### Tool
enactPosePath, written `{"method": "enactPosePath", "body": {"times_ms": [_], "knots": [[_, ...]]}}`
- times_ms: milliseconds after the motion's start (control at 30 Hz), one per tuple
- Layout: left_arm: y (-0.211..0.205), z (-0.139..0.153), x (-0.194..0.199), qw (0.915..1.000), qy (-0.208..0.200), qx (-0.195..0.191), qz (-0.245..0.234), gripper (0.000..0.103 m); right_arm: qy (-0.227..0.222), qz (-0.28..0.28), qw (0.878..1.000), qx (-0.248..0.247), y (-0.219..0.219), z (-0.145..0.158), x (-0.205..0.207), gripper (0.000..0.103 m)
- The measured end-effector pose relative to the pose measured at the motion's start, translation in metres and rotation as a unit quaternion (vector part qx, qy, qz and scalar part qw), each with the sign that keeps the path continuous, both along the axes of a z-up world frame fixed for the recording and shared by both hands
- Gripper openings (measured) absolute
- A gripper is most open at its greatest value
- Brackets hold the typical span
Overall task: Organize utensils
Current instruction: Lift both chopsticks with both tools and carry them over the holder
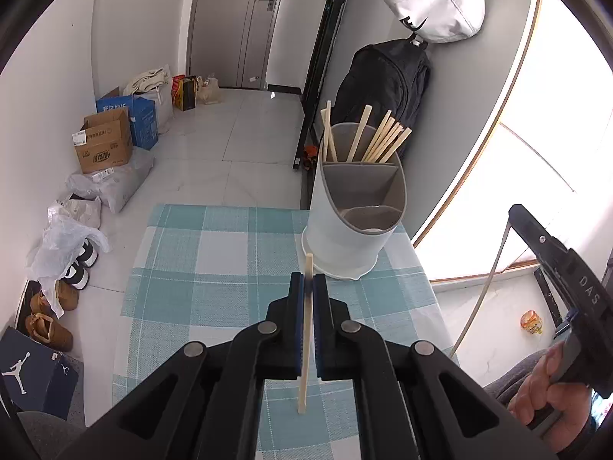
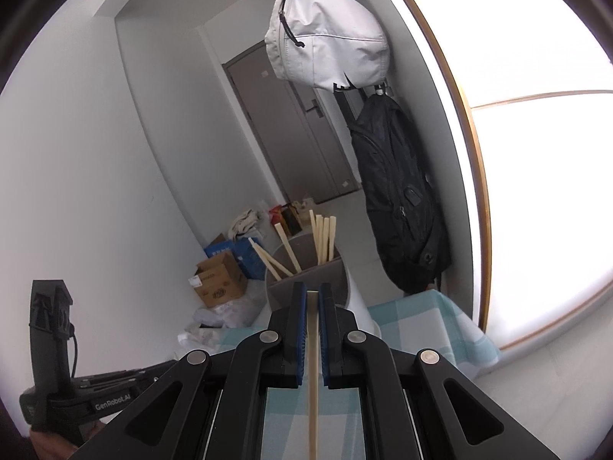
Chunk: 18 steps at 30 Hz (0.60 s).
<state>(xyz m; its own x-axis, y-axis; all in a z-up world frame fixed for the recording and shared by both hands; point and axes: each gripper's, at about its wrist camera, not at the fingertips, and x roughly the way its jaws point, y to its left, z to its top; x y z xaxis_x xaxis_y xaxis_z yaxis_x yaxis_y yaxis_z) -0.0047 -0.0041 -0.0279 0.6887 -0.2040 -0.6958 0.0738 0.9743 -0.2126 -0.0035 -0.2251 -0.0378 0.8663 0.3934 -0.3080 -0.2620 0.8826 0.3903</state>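
A white utensil holder point(image 1: 352, 226) with grey dividers stands at the far right of the blue checked tablecloth point(image 1: 214, 268); several wooden chopsticks point(image 1: 383, 138) lean in its back compartment. My left gripper point(image 1: 308, 280) is shut on one chopstick point(image 1: 305, 345), held above the cloth just short of the holder. In the right wrist view my right gripper point(image 2: 312, 292) is shut on another chopstick point(image 2: 313, 375), pointing at the holder point(image 2: 306, 280) close ahead. The right gripper's body and a hand point(image 1: 544, 387) show at the left view's right edge.
Boxes point(image 1: 105, 142), bags and shoes point(image 1: 49, 322) line the floor on the left. A black backpack point(image 1: 383, 80) and a grey bag point(image 1: 433, 0) hang behind the holder. A bright window point(image 1: 536, 153) curves along the right. The cloth's right edge lies beside the holder.
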Motion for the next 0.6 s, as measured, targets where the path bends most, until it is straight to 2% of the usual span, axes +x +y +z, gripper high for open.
{"method": "enactPosePath", "body": {"times_ms": [400,600], "knots": [[-0.008,0.020,-0.011,0.9993,-0.029,0.007,-0.022,0.000,-0.016,0.015,0.999,-0.040,0.022,0.008,-0.006,0.005],[-0.013,0.028,-0.012,0.9987,-0.038,0.016,-0.029,0.000,-0.013,0.020,0.999,-0.025,0.022,0.010,-0.006,0.005]]}}
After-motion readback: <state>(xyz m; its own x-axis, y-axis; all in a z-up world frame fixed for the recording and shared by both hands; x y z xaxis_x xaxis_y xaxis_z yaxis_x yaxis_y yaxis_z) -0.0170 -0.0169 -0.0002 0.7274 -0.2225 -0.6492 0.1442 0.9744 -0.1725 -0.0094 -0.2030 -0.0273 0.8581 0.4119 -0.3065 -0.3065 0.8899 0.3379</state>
